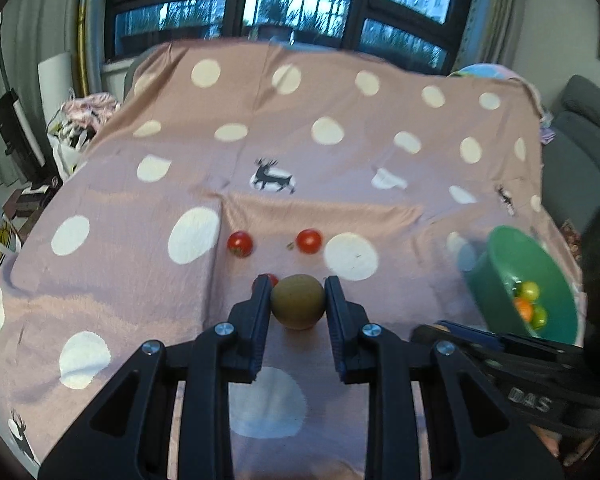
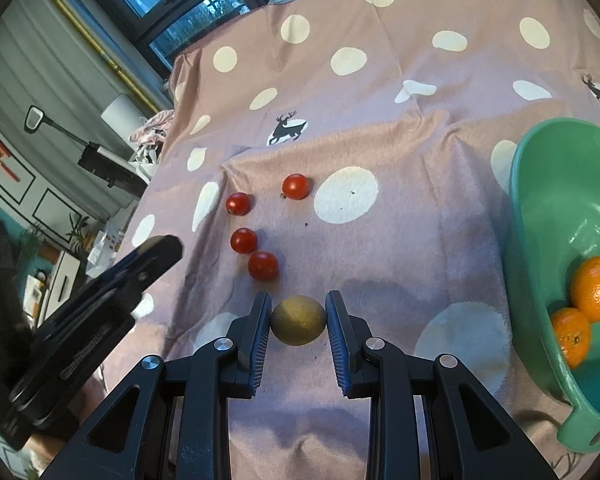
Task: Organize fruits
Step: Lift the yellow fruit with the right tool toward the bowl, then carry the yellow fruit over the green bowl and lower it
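Note:
My left gripper [image 1: 298, 292] is shut on a brown kiwi [image 1: 298, 306], held a little above the pink dotted cloth [image 1: 340, 160]. My right gripper [image 2: 298, 312] is shut on a second kiwi [image 2: 298, 320], low over the cloth. Several red tomatoes lie just beyond, the nearest [image 2: 263, 265] close to the right gripper's left finger. A green bowl [image 2: 540, 200] at the right holds oranges [image 2: 594, 288] and a green fruit. In the right wrist view the left gripper [image 2: 164, 246] hangs at the left edge. In the left wrist view the right gripper [image 1: 428, 330] sits low right beside the bowl [image 1: 500, 248].
The cloth covers a raised surface and folds up at the back towards dark-framed windows [image 1: 300, 0]. Bags and clutter [image 1: 80, 128] stand off the left edge. A grey sofa [image 1: 580, 128] is at the right.

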The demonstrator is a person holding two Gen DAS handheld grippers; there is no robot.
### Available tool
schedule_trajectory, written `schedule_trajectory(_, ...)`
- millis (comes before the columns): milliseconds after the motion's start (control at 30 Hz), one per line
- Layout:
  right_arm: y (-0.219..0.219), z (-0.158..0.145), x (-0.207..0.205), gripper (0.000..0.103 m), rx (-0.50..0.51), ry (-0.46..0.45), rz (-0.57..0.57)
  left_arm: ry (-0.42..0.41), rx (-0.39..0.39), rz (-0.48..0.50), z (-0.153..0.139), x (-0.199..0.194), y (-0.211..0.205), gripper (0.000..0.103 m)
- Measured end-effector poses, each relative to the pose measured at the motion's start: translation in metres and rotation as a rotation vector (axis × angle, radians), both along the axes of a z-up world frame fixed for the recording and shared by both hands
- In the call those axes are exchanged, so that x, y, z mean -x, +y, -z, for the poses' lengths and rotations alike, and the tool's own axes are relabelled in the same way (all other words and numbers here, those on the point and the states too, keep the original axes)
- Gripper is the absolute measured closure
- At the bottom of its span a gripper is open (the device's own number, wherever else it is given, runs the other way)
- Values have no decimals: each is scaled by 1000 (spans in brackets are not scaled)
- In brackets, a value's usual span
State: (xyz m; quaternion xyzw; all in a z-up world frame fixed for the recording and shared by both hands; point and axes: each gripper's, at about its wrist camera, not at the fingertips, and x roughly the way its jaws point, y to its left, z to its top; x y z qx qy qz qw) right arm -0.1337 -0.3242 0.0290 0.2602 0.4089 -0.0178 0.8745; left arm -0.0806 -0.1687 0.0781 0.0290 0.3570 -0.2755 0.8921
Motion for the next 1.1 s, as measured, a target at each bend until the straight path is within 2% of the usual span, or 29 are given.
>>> schedule_trajectory(267, -9, -8, 9, 74, -28, -42, 27, -62, 88, 42, -26, 28, -2, 77)
schedule_trajectory(500, -25, -22, 25, 74, -35, -102, 65, -99, 113, 83, -40, 49, -15, 77)
schedule_trajectory(867, -71, -49, 70, 74, 14, -206, 249, -116, 129, 177, -54, 74, -73, 77)
schedule_trajectory(967, -83, -51, 81, 73, 56, -204, 323, -109, 136, 203, -55, 80, -88, 77)
schedule_trajectory(1100, -99, -52, 95, 73, 48, -211, 385, -105, 135, 226, -55, 85, -106, 77)
